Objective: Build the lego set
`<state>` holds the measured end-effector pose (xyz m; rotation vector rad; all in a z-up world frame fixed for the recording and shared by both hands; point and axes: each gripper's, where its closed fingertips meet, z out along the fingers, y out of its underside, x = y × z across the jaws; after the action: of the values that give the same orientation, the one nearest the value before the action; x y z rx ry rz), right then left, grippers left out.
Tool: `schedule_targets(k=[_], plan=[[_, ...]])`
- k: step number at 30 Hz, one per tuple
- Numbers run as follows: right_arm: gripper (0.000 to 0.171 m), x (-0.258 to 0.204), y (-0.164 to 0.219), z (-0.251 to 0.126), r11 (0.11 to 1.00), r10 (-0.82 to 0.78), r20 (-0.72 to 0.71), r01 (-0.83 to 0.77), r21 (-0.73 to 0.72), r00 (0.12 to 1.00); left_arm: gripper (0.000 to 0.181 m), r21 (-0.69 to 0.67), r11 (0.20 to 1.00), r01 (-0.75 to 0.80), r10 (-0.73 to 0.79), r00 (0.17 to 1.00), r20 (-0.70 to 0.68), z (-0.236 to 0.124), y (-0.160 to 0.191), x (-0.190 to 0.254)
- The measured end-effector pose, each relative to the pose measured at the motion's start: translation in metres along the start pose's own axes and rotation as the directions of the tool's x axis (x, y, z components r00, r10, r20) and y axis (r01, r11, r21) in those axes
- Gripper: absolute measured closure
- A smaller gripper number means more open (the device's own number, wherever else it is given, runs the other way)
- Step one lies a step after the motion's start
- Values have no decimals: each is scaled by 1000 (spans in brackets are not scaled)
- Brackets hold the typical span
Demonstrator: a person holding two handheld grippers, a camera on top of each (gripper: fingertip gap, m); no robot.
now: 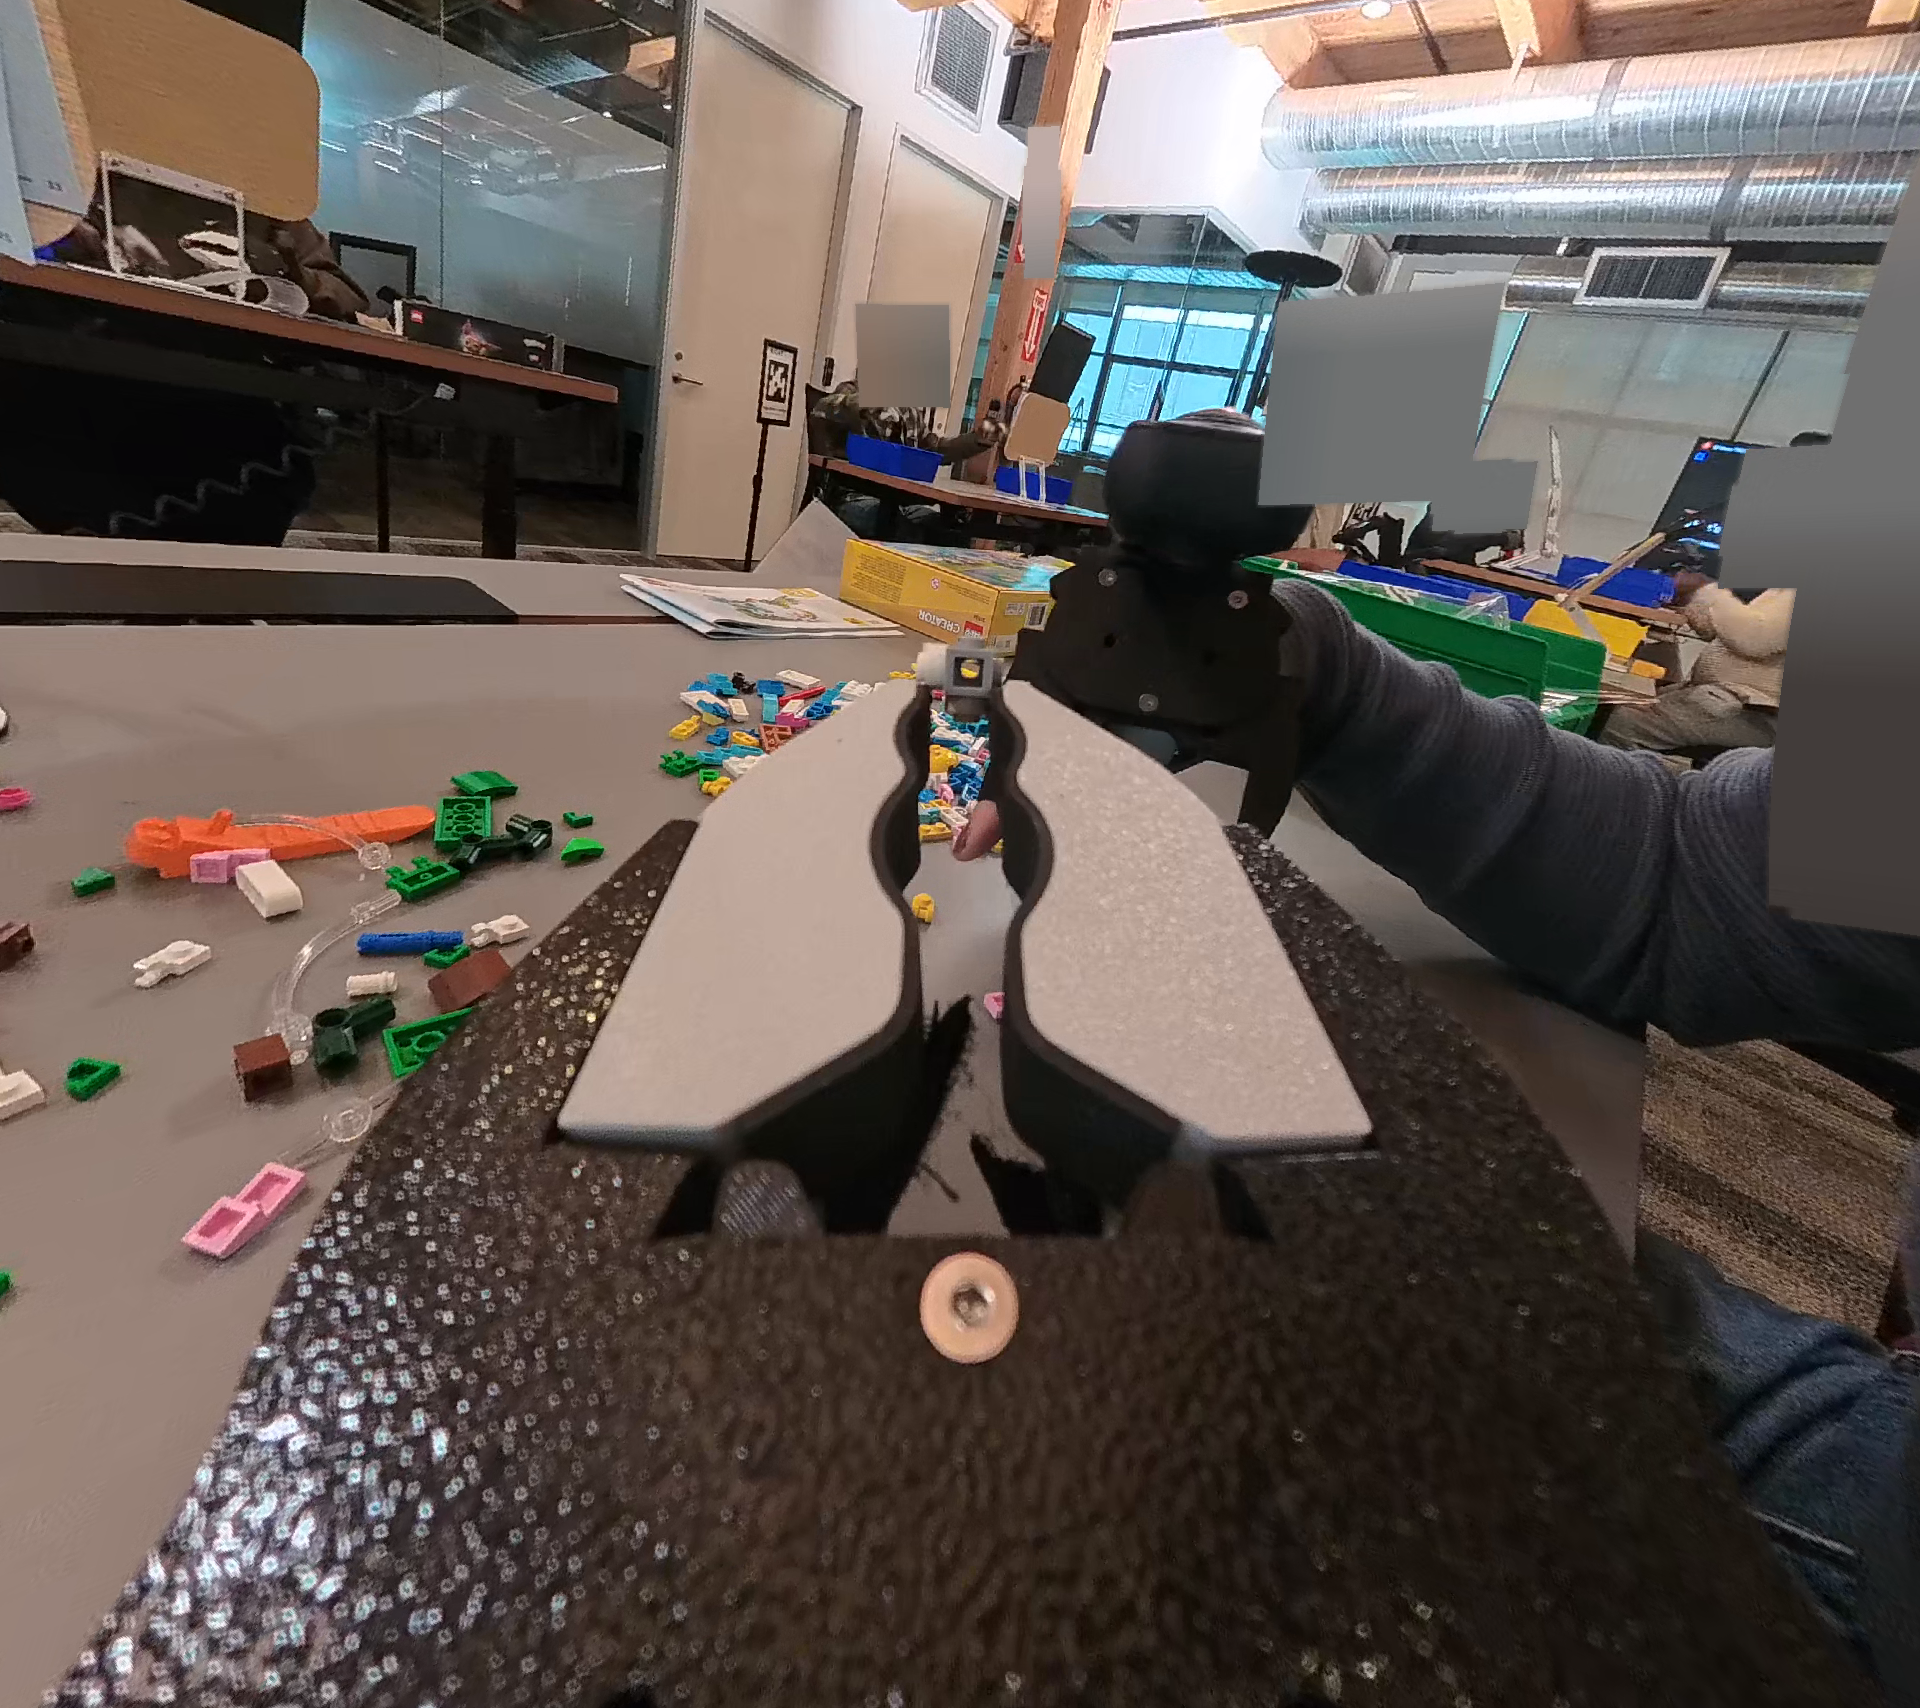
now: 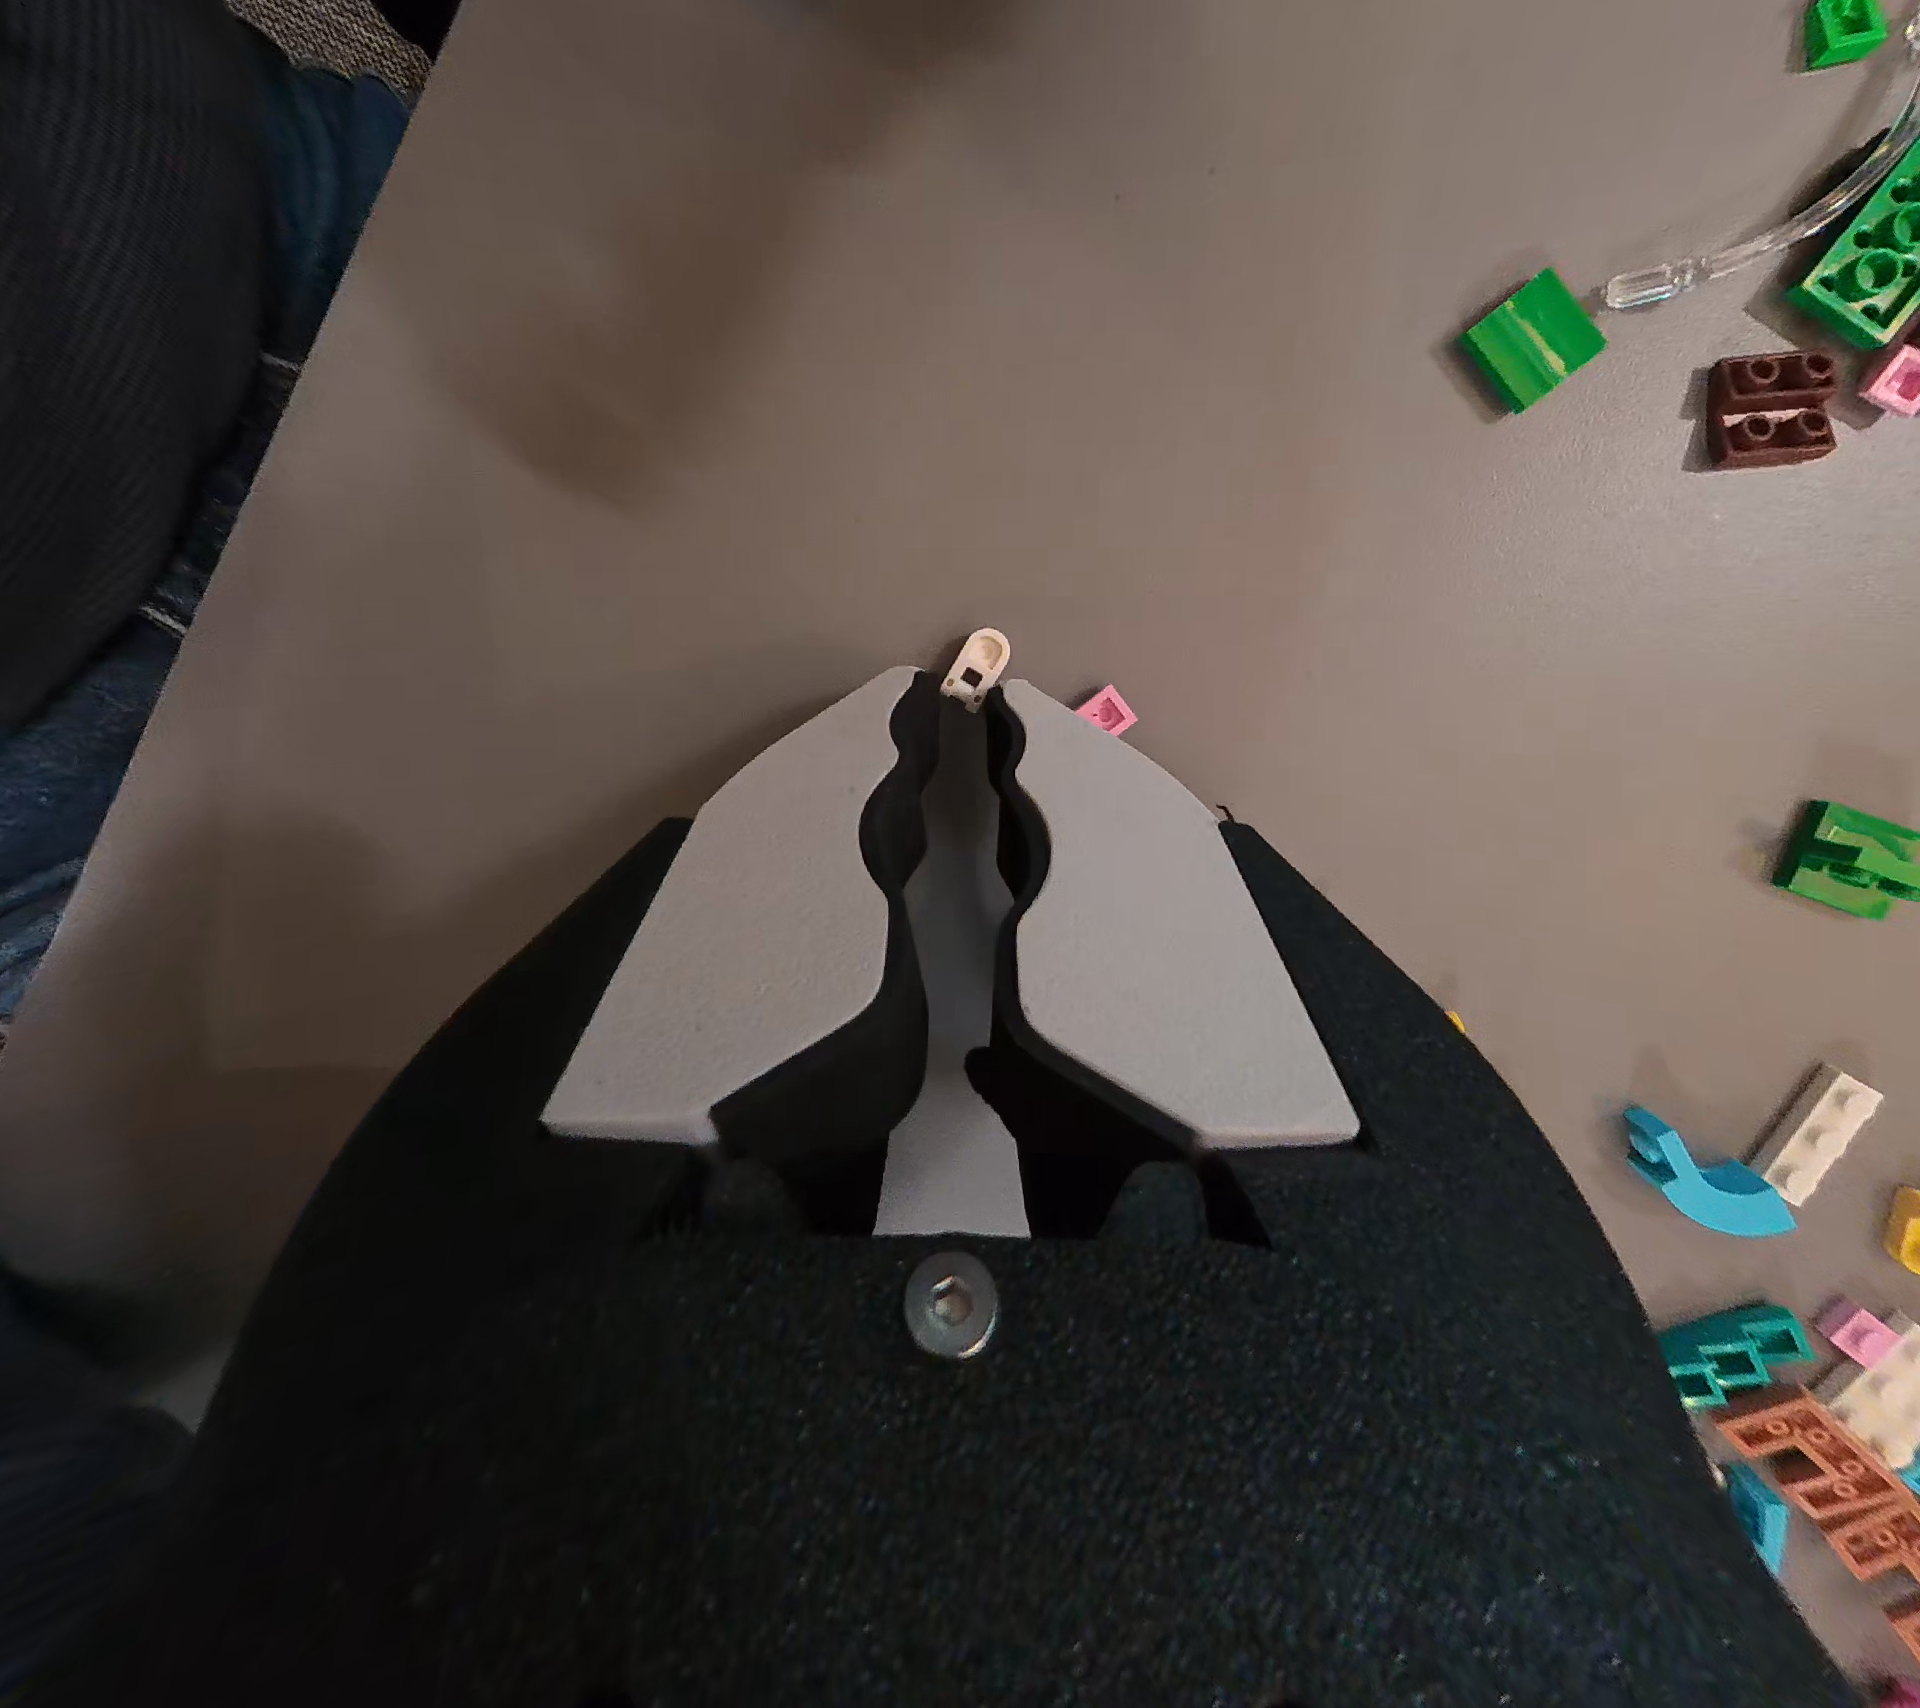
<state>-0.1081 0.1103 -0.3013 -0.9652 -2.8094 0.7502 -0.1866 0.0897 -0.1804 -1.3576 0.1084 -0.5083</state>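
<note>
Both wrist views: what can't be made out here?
- Left wrist view: small grey brick assembly pinched at the left gripper tips; its lower part is hidden between the fingers.
- Left wrist view: far pile of mixed small bricks; too small to identify.
- Right wrist view: pink stud plate; partly hidden behind the right gripper finger.

Printed lettering runs along the side of a yellow box lying on the bench, with a small red logo square and a white barcode sticker at its near end. Just left of it lies an open booklet, its print too small to read. A black-and-white coded marker sign stands on a thin pole by the door. A red vertical sign hangs on the wooden post, and a dark box on the far table bears a small logo
</note>
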Motion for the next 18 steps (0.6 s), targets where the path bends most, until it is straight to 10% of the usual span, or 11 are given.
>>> schedule_targets(k=[18], plan=[[163,3,3,-1,999,-2,-37,1,-44,999,171,0,1000,0,0,1000,-1,0,0,0]])
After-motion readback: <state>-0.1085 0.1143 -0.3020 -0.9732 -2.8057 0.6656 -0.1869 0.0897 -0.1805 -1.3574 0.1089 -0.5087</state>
